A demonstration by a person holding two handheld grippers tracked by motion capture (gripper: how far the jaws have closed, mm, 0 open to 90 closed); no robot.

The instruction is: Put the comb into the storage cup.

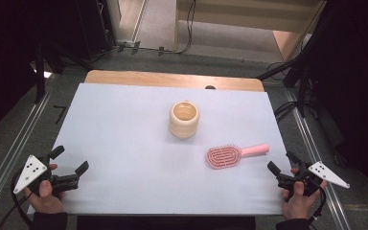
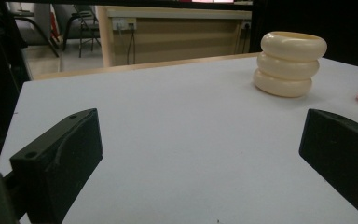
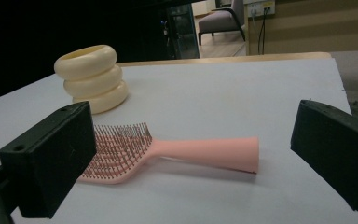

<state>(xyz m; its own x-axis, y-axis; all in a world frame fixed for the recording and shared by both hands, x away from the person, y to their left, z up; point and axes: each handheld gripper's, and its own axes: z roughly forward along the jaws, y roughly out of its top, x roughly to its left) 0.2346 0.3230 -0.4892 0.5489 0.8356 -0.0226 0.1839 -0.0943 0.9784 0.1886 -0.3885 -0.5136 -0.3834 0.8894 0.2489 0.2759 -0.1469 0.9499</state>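
Note:
A cream cup [image 1: 184,119] made of three stacked rings stands upright near the middle of the white table [image 1: 124,143]. A pink hairbrush [image 1: 235,154] lies to its right, bristles up, handle pointing right. My left gripper [image 1: 70,163] rests open at the table's near left corner, far from the cup [image 2: 290,63]. My right gripper [image 1: 281,161] is open at the near right edge, just right of the brush handle; the brush [image 3: 168,151] lies ahead between its spread jaws, with the cup [image 3: 92,77] behind. Neither gripper holds anything.
The wooden table edge [image 1: 172,79] shows beyond the white surface. Metal rails [image 1: 9,158] run along both sides on the floor, and cables [image 1: 287,110] lie at the far right. Dark stands surround the table.

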